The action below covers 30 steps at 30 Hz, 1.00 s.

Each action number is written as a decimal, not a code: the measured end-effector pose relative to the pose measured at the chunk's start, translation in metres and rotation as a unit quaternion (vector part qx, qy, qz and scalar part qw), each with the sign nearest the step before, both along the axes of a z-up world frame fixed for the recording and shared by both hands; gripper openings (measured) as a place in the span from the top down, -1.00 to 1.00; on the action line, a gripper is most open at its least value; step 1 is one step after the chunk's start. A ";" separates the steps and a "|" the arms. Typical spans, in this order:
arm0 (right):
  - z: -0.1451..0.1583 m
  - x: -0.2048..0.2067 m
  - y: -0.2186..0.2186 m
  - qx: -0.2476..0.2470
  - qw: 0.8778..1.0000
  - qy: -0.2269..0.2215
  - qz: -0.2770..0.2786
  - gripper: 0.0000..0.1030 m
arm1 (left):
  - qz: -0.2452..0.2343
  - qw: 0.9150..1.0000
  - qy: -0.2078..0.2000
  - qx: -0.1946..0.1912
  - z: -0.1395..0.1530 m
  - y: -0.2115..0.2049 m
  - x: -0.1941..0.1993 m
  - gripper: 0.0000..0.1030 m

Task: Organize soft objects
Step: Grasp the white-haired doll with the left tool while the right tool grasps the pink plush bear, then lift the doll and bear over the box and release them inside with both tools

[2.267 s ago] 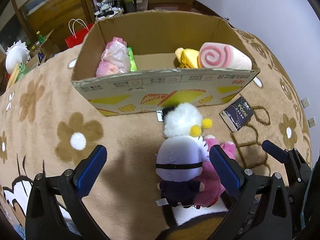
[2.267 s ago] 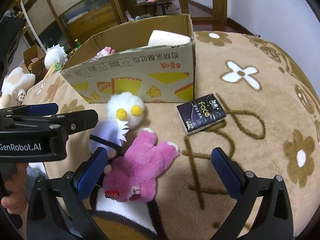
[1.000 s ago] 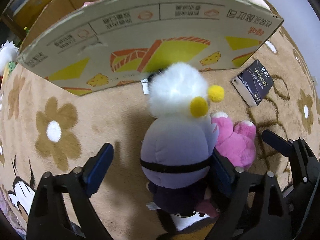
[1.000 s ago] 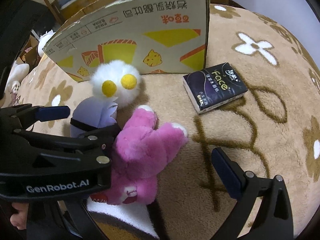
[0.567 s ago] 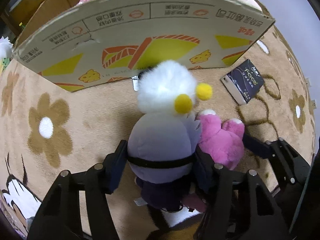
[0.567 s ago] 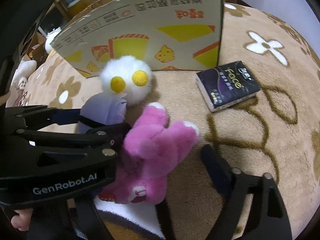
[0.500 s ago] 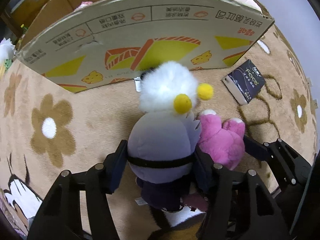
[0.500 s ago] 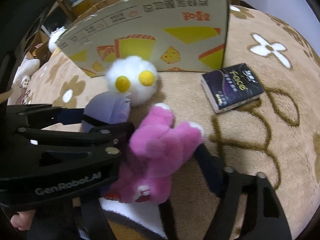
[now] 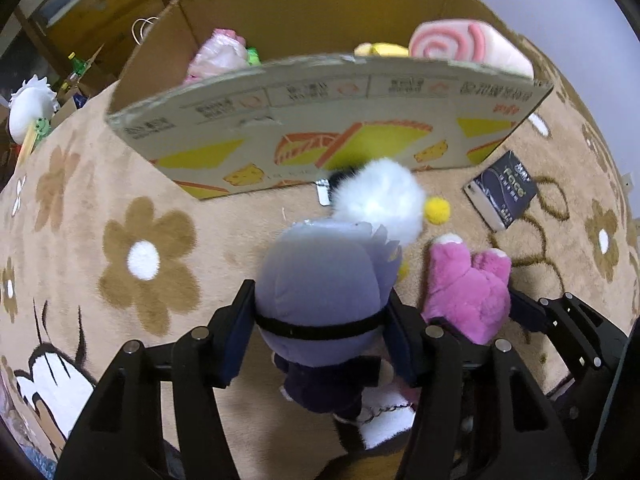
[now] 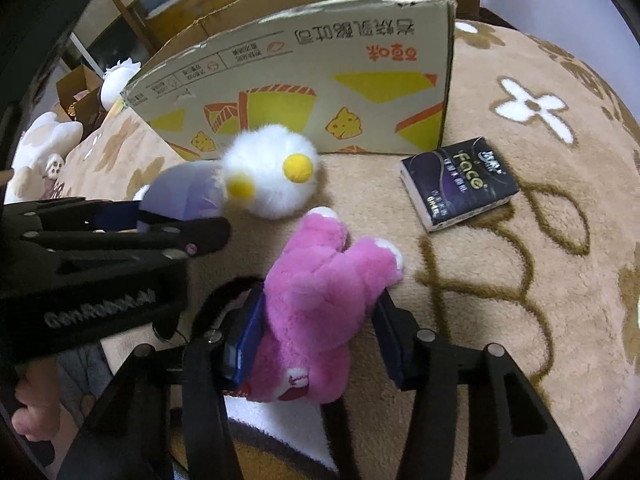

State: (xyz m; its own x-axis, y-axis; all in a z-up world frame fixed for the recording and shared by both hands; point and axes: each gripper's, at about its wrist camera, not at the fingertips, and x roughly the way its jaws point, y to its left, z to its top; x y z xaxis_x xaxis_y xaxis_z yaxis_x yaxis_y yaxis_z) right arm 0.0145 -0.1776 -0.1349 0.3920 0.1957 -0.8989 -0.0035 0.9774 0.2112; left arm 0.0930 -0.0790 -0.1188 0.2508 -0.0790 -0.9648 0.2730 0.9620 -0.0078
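Three plush toys lie outside the one cardboard box (image 9: 328, 120). The left gripper (image 9: 320, 332) has its jaws clamped on the lilac doll (image 9: 320, 280); the right gripper (image 10: 316, 336) has just closed its jaws onto the pink plush (image 10: 320, 304). The white pom-pom plush (image 10: 272, 172) sits loose at centre frame.

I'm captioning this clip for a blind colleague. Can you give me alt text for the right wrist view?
The right gripper is shut on a pink plush toy lying on a tan flowered rug. Beside it the left gripper holds a lavender doll by a fluffy white plush, before a cardboard box.
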 end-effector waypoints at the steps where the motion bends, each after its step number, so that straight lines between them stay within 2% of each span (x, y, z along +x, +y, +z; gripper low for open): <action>1: 0.002 -0.001 -0.003 0.000 1.000 -0.001 -0.002 -0.04 | 0.001 1.000 -0.002 -0.001 0.003 0.002 -0.002 -0.11; 5: 0.013 -0.007 -0.015 -0.011 1.000 -0.016 -0.019 -0.03 | 0.005 0.999 -0.030 0.016 0.018 0.010 -0.009 -0.11; 9: 0.023 -0.009 -0.024 -0.011 0.999 -0.036 -0.035 -0.02 | 0.017 0.998 -0.054 0.012 0.030 0.017 -0.018 -0.10; 13: 0.042 -0.014 -0.032 -0.005 0.996 -0.070 -0.049 -0.02 | 0.028 0.995 -0.098 0.015 0.052 0.025 -0.035 -0.10; 17: 0.069 -0.016 -0.034 -0.007 0.992 -0.115 -0.057 -0.02 | 0.042 0.987 -0.158 0.004 0.073 0.041 -0.034 -0.10; 22: 0.108 -0.015 -0.041 -0.003 0.982 -0.177 -0.067 -0.02 | 0.064 0.971 -0.230 -0.028 0.109 0.055 -0.040 -0.10; 30: 0.157 -0.007 -0.038 -0.004 0.964 -0.257 -0.063 -0.02 | 0.083 0.954 -0.285 -0.048 0.141 0.071 -0.034 -0.10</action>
